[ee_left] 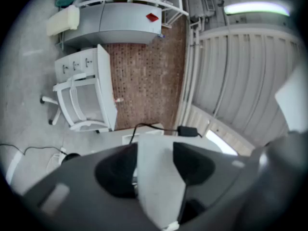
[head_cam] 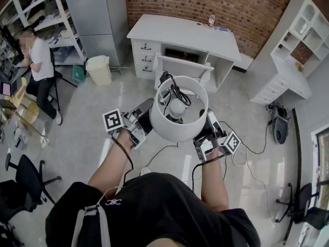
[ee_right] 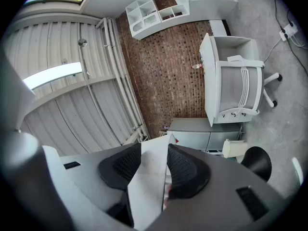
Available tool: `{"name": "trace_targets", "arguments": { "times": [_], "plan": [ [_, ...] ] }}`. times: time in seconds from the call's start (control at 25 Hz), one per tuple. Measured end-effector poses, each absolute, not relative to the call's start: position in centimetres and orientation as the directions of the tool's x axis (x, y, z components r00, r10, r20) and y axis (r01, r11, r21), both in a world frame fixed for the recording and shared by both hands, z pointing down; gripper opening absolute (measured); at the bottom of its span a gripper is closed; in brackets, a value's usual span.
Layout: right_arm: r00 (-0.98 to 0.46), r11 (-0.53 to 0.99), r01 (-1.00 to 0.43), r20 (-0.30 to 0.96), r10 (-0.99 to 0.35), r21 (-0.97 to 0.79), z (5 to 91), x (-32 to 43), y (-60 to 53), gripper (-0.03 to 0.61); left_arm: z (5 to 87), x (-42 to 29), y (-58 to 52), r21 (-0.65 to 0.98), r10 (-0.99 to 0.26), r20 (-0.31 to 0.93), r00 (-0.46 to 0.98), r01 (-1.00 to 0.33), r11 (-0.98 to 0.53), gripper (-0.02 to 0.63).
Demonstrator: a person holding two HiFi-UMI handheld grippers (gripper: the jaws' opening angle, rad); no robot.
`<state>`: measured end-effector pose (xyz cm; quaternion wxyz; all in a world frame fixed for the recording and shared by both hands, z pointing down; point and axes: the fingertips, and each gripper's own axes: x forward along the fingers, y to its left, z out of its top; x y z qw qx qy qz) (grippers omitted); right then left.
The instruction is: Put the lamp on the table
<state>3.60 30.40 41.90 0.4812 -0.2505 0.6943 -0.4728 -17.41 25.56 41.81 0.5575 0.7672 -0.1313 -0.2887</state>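
The white drum-shaded lamp (head_cam: 180, 118) was seen from the head view held aloft, short of the white drawer-fronted table (head_cam: 185, 35). Only the gripper views showed its shade wall (ee_left: 156, 191) clamped by the left gripper (ee_left: 155, 162) and the right gripper (ee_right: 153, 165).

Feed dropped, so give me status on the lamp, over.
Left tongs and right tongs both clamped on lamp shade. Lamp carried above floor, short of table. Chair parked at table front.

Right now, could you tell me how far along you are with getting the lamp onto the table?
Done: the lamp is picked up. In hand: left gripper and right gripper each pinch its shade wall, holding it above the floor. Left: the white table lies ahead, lamp not yet on it.
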Motion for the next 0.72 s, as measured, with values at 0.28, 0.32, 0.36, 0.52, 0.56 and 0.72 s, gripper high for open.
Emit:
{"name": "trace_targets", "arguments": {
  "times": [0.28, 0.32, 0.36, 0.52, 0.56, 0.72],
  "plan": [
    [-0.404, 0.423, 0.108, -0.429, -0.808, -0.899, 42.5, 3.8, 30.1, 0.167, 42.6, -17.2, 25.3, 0.932, -0.516, -0.3, 0.803, 0.132, -0.336, 0.229],
    [-0.401, 0.422, 0.109, -0.428, -0.81, -0.9, 42.5, 3.8, 29.9, 0.167, 42.7, -17.2, 25.2, 0.933, -0.516, -0.299, 0.803, 0.132, -0.335, 0.229],
    [-0.4, 0.421, 0.109, -0.427, -0.811, -0.901, 42.6, 3.8, 29.7, 0.167, 42.7, -17.3, 25.0, 0.933, -0.516, -0.298, 0.803, 0.132, -0.334, 0.229],
    [-0.41, 0.416, 0.109, -0.422, -0.808, -0.903, 42.6, 3.0, 28.8, 0.167, 42.7, -18.0, 23.9, 0.932, -0.517, -0.303, 0.8, 0.134, -0.338, 0.229],
    [-0.413, 0.416, 0.109, -0.422, -0.807, -0.903, 42.6, 2.8, 28.6, 0.167, 42.7, -18.2, 23.6, 0.931, -0.518, -0.303, 0.8, 0.133, -0.339, 0.229],
    [-0.415, 0.408, 0.105, -0.413, -0.811, -0.907, 42.6, 1.8, 27.4, 0.167, 42.8, -19.2, 22.4, 0.93, -0.517, -0.309, 0.799, 0.139, -0.342, 0.227]
  ]
}}
